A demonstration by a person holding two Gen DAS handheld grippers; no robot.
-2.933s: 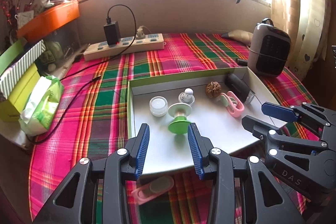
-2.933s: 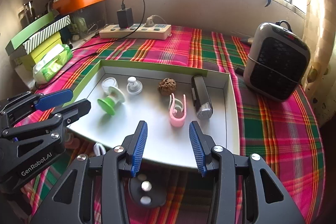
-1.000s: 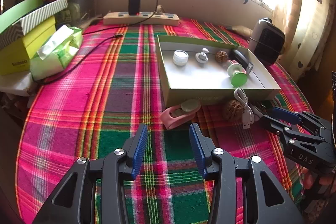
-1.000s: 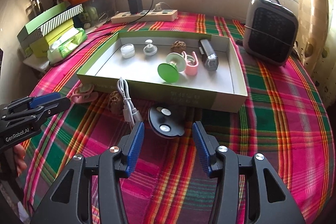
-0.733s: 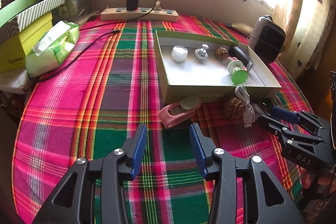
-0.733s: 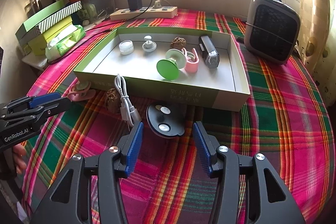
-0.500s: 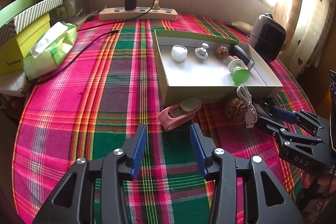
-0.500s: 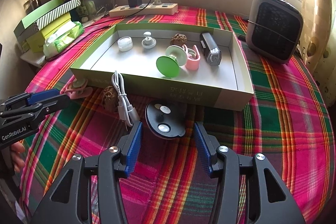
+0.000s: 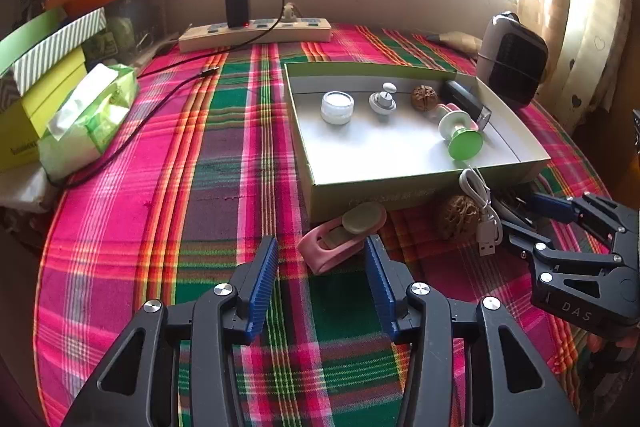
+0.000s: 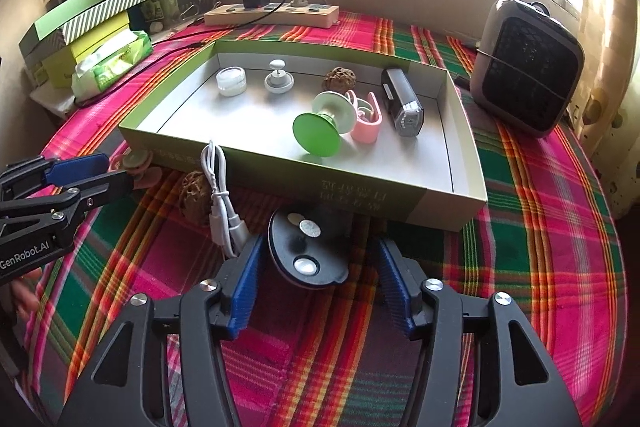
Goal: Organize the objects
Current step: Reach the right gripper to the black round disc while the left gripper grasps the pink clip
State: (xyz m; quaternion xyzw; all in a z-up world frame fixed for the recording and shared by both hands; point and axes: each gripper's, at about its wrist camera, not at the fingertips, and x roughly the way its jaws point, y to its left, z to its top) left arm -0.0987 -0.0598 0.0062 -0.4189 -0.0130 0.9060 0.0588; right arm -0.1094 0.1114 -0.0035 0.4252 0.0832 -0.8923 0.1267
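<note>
- Pink plastic clip [image 9: 340, 241] looks light, stiff and smooth; I judge the long sides the best place to take it; it lies on the cloth just ahead of the left gripper [image 9: 322, 281], whose jaws are opening, nothing between them
- Black disc [image 10: 306, 255] seems flat, hard to pinch; it sits between the opening, empty jaws of the right gripper [image 10: 316, 287], against the box [image 10: 460, 203]

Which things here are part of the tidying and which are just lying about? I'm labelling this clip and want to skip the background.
Part of the job: green box; pink clip, walnut, white USB cable and black disc still outside it; both grippers, jaws opening.

Just lying about: power strip, heater, tissue pack, stacked boxes.
</note>
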